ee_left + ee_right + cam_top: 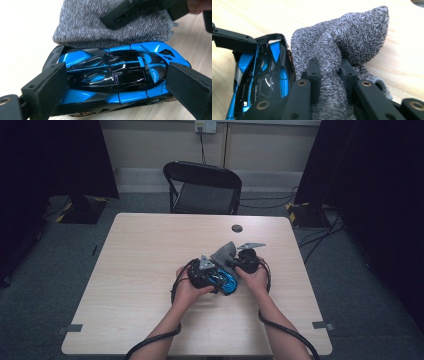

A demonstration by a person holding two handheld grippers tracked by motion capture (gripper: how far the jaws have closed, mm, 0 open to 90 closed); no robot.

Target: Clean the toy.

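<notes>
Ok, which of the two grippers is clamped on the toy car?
The left gripper: its jaws press the blue and black toy car end to end. The right gripper pinches the grey cloth instead.

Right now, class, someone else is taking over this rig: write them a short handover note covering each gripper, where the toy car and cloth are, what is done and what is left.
Left gripper: shut on the car, one finger at each end, holding it on the table.
Right gripper: shut on the cloth, bunched between its fingers.
Positions: the cloth lies against the car's far side, near the table's middle.
Done: both things gripped, cloth brought to the car.
Left: apparently wiping the car's body; how much has been wiped cannot be told. Keep the left grip steady while the cloth moves.
</notes>
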